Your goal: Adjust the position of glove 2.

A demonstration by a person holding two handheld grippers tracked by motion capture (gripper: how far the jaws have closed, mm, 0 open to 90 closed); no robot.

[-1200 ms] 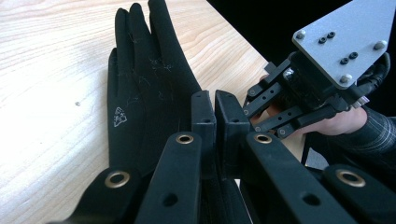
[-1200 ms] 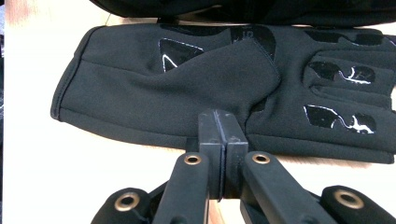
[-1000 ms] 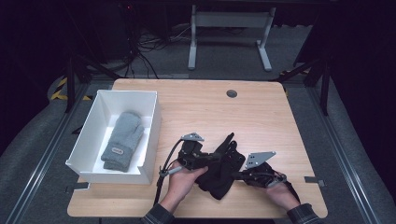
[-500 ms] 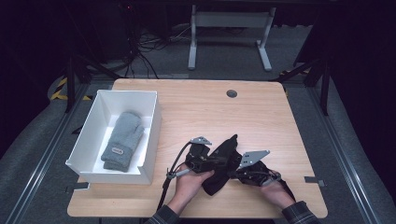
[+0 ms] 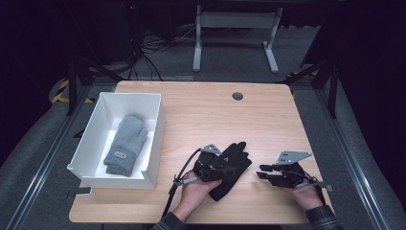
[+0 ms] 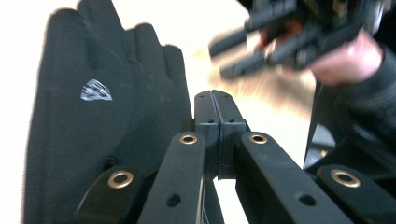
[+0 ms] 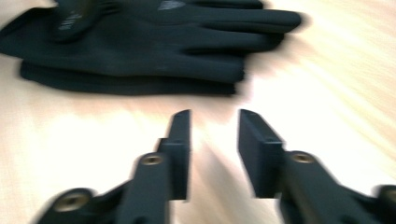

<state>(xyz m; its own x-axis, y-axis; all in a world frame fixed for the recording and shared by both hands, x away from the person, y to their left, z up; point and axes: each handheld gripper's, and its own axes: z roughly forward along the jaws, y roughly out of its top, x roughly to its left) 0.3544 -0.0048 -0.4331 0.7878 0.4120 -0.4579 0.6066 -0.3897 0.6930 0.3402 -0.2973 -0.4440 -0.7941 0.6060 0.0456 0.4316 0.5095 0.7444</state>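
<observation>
My right gripper [image 5: 262, 171] has just let go of the black gloves [image 5: 231, 166] and pulled away toward the counter's right edge; its jaws have been opening and now stand partly apart with nothing between them. That leaves the gloves, lying near the front edge, to my left gripper [image 5: 218, 167] alone. Its jaws are closed tight; whether cloth is pinched I cannot tell. Both hands lie low and level, facing each other. The grey mitten [image 5: 125, 142] waits in the white box [image 5: 155, 139].

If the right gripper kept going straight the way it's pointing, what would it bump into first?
Probably the black gloves: the right gripper, jaws open and empty, points across bare table toward them, though blur makes the exact line uncertain.
</observation>
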